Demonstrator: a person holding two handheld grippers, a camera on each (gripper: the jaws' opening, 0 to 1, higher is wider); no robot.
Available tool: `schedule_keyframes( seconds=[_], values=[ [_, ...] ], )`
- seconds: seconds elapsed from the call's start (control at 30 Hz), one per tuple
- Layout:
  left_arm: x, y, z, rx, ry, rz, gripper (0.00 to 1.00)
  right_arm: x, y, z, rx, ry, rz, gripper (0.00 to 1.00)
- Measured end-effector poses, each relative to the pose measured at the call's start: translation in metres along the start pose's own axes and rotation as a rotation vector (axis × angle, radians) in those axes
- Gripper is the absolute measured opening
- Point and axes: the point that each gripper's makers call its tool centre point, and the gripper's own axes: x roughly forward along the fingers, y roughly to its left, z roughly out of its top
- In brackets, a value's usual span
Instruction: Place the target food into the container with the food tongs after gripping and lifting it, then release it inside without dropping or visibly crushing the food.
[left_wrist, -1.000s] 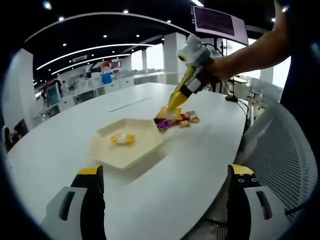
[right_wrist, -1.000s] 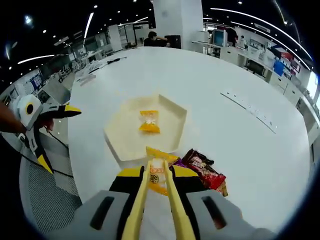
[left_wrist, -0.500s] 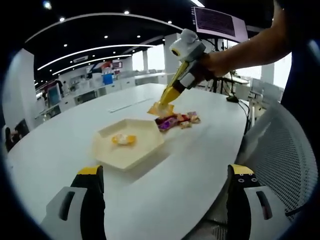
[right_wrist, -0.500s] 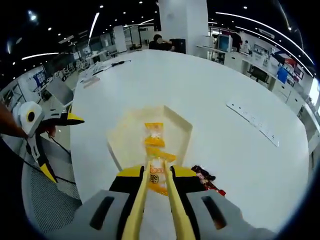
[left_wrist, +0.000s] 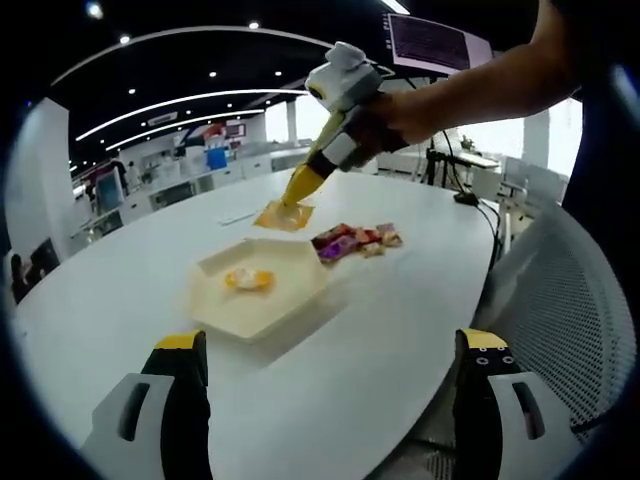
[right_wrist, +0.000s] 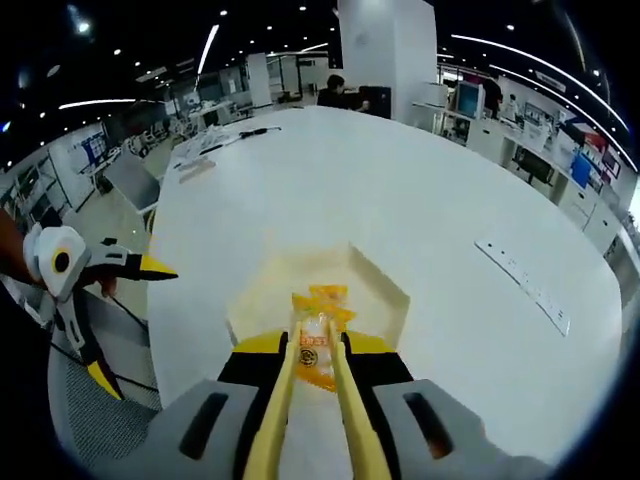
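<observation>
Right gripper (right_wrist: 312, 335) pinching yellow packet (right_wrist: 317, 352), print unreadable, above tray (right_wrist: 385, 290)

Your table (left_wrist: 400, 300) looks smooth, white, faintly glossy; hexagonal tray (left_wrist: 262, 300) cream, matt, plastic-looking; your yellow tongs (right_wrist: 312, 400) smooth plastic, slight sheen; orange packet (right_wrist: 316, 352) between tong tips glossy film, printed; wrapped candy (left_wrist: 246, 278) in tray shiny, crinkled; loose wrappers (left_wrist: 354, 240) on table glossy foil-like, purple and brown; chair back (left_wrist: 570, 320) grey mesh, rough weave.

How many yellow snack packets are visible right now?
2: one yellow packet held in the right gripper's tongs above the tray; another packet inside the tray. The wrapper pile may hide more.
</observation>
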Motion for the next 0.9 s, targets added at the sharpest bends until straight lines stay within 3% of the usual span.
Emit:
schedule_keyframes(
  seconds=[0.4,0.9],
  values=[
    [0.001,0.002,-0.002,0.000,0.011,0.007,1.00,0.019,0.005,0.031,-0.037,-0.011,0.034,0.21],
    [0.000,0.004,-0.001,-0.001,0.005,0.022,1.00,0.017,0.003,0.037,-0.069,-0.050,0.030,0.24]
  ],
)
